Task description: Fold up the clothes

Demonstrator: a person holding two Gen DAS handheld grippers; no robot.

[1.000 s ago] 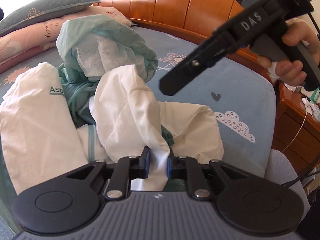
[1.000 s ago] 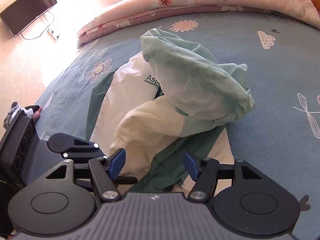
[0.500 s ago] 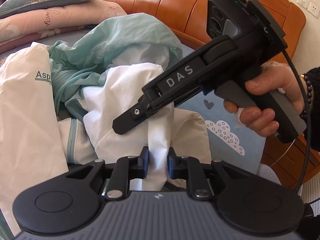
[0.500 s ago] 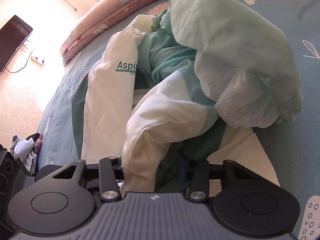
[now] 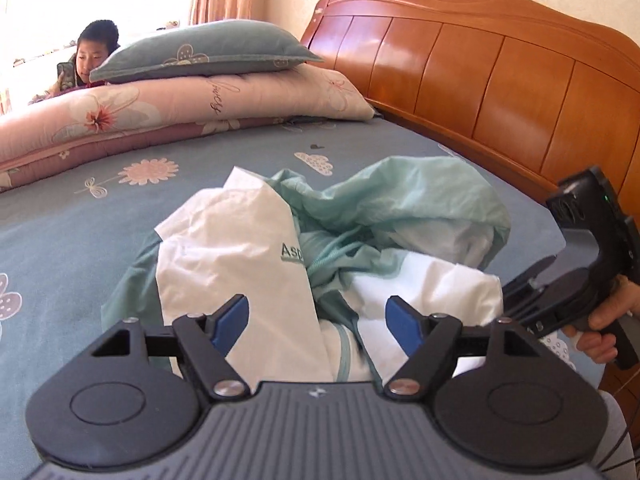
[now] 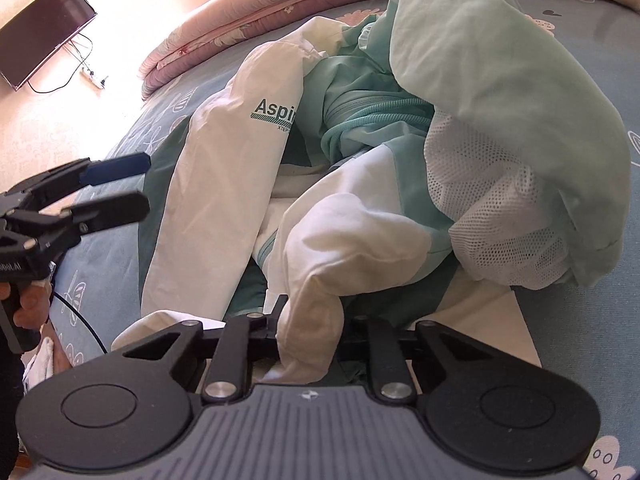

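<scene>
We have let the white sleeve (image 6: 320, 280) go from our left gripper (image 5: 316, 320), jaws opening on nothing; our right gripper (image 6: 308, 344) is closing on it (handover made), so the jacket can be spread.

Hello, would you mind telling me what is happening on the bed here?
A person with a handheld gripper in each hand is folding a white and mint jacket on the bed. The right gripper is closing on a white sleeve. The left gripper is opening above the jacket, with nothing gripped.
</scene>
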